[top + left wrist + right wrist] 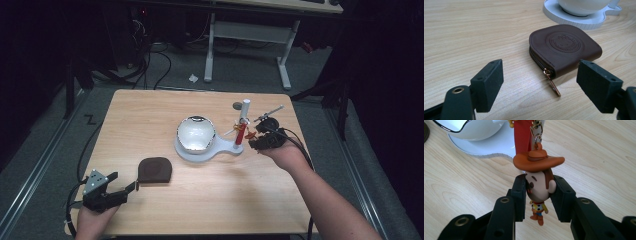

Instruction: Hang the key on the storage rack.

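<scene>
A small cowboy figure (539,186) with an orange hat hangs by a gold clasp (536,130) beside a red strap (522,137). My right gripper (540,193) is shut on the figure's head, one pad on each side. In the high view this gripper (256,140) sits just right of the white stand's post (245,112). A brown zipped leather pouch (565,47) lies flat on the table, its gold zip pull (552,83) pointing at my left gripper (541,75). That gripper is open, and the pouch is just beyond its pads, untouched. It rests near the front left edge (123,181).
A white stand base (200,152) in the table's middle carries a shiny white bowl (195,133). A small dark disc (237,106) lies behind the post. A thin rod (269,114) sticks out right of the post. Beyond the table stands a white desk frame (247,32).
</scene>
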Demonstrator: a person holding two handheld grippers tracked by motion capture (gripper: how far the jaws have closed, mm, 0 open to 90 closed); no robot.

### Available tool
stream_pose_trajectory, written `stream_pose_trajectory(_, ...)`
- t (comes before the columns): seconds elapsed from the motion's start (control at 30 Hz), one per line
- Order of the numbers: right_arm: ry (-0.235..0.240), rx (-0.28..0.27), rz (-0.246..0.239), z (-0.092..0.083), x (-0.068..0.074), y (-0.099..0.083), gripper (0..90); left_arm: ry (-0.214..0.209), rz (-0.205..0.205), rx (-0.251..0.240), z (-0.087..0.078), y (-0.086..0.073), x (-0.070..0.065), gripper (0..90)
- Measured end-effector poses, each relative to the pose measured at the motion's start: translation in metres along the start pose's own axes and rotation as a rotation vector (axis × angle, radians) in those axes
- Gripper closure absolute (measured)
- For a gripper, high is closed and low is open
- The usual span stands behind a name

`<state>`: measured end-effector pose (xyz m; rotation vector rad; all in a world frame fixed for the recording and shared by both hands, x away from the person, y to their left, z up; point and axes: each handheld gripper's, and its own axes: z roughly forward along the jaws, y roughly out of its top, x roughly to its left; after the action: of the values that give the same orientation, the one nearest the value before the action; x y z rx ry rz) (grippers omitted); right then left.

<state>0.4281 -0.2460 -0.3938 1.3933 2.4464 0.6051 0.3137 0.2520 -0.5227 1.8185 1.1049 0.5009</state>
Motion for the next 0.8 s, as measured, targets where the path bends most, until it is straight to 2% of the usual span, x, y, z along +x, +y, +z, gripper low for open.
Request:
stream_pose_trajectory(0.33, 0.001, 0.001, 0.010, 0.009, 0.000, 0.000, 61.5, -0.001, 0.001, 0.003, 0.001, 0.000, 0.000, 22.2)
stream_pose_trajectory(0.8, -0.008, -0.034, 0.017, -0.012, -0.001, -0.009, 58.5, -0.006, 0.011, 0.011, 0.004, 0.001, -0.003, 22.4)
